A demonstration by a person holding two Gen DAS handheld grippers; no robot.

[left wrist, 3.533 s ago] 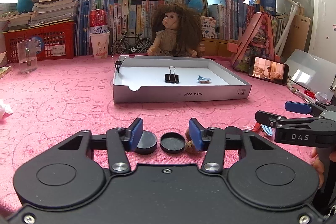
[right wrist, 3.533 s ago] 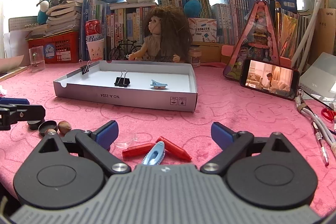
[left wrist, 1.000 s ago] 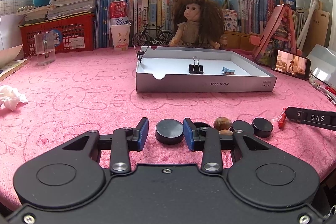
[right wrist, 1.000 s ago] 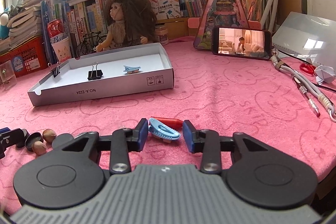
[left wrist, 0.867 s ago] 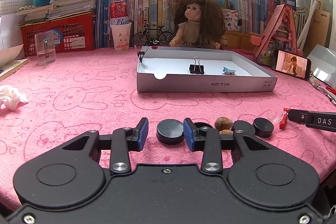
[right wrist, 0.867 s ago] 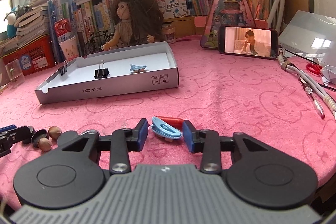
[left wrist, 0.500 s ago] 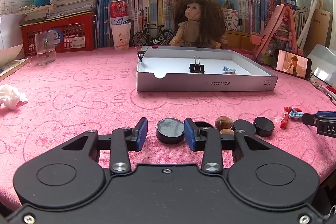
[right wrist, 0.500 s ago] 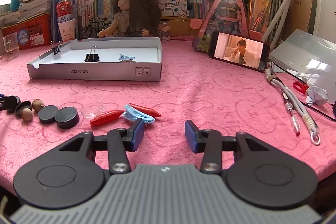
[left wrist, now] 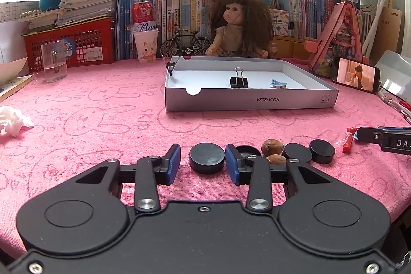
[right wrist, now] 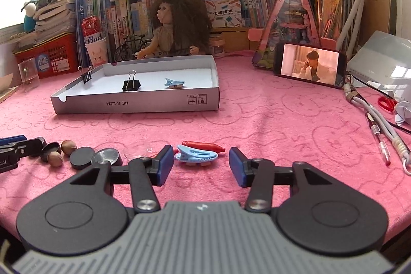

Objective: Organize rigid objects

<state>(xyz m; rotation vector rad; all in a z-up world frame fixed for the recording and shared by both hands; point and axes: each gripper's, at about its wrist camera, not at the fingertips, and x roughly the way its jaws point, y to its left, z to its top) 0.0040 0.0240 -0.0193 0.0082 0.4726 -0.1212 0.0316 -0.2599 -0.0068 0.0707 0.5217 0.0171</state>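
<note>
Ahead, we see a shallow grey cardboard tray (left wrist: 250, 103) holding a black binder clip (left wrist: 239, 81) and a blue hair clip (left wrist: 278, 83). Our left gripper (left wrist: 202, 164) brackets a round black cap (left wrist: 207, 161), gap beside the left pad. Our right gripper (right wrist: 201, 166), jaws just widening, straddles another plastic blue hair clip (right wrist: 196, 155) untouched on fuzzy pink cloth (right wrist: 282, 125).

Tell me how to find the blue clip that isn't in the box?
Start at the shallow white cardboard box on the pink towel, then come toward the near edge. The light blue plastic hair clip lies between the right gripper's open jaws, in front of a red crayon-like stick. Its twin lies inside the box.
</note>
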